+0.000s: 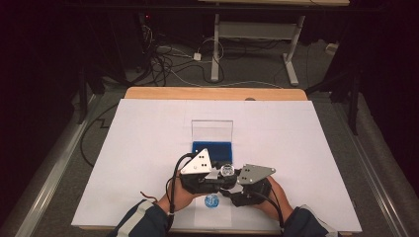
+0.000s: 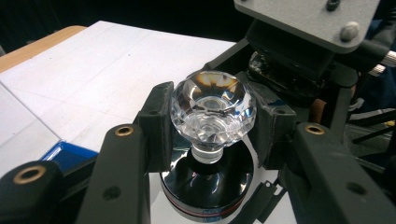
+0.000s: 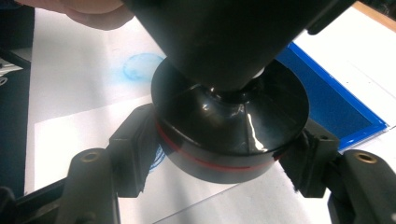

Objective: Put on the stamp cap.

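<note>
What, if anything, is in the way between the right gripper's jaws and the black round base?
Nothing visible. The black base sits directly between the pads of the right gripper, which flank it on both sides. The left gripper clamps the crystal knob above it, clear of those pads.

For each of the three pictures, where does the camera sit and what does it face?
High view: above the table's near edge, facing down; both hands, left gripper, right gripper.
Left gripper view: along its jaws clamping the clear faceted crystal knob.
Right gripper view: along its jaws beside the round glossy black base with a red line.
Shared: base, blue tray.
</note>
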Available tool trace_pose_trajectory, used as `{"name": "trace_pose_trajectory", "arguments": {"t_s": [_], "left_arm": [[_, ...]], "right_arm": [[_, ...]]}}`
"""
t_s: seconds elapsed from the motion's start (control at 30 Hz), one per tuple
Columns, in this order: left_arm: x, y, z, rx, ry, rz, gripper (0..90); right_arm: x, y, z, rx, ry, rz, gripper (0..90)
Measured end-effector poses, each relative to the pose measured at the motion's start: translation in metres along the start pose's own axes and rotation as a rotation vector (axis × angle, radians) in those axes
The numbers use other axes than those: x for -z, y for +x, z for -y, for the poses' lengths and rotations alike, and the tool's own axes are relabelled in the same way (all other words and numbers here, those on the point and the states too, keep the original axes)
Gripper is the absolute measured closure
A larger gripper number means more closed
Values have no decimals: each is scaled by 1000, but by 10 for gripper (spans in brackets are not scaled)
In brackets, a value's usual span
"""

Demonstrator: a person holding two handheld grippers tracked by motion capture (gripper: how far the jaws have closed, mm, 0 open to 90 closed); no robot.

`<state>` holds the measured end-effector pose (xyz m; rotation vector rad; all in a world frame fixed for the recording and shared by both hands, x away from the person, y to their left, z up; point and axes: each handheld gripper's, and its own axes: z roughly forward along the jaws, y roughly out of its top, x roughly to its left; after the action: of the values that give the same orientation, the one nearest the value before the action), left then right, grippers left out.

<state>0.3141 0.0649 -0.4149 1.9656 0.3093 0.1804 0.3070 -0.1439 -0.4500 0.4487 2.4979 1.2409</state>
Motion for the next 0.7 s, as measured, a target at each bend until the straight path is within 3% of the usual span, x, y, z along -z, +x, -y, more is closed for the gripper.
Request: {"name": "trace_pose_trajectory", "arguments": {"t_s": [0.7], "left_arm": [[5, 2, -1, -10, 0, -15, 539]], "right_arm": [[5, -4, 1, 11, 6, 40, 243]]}}
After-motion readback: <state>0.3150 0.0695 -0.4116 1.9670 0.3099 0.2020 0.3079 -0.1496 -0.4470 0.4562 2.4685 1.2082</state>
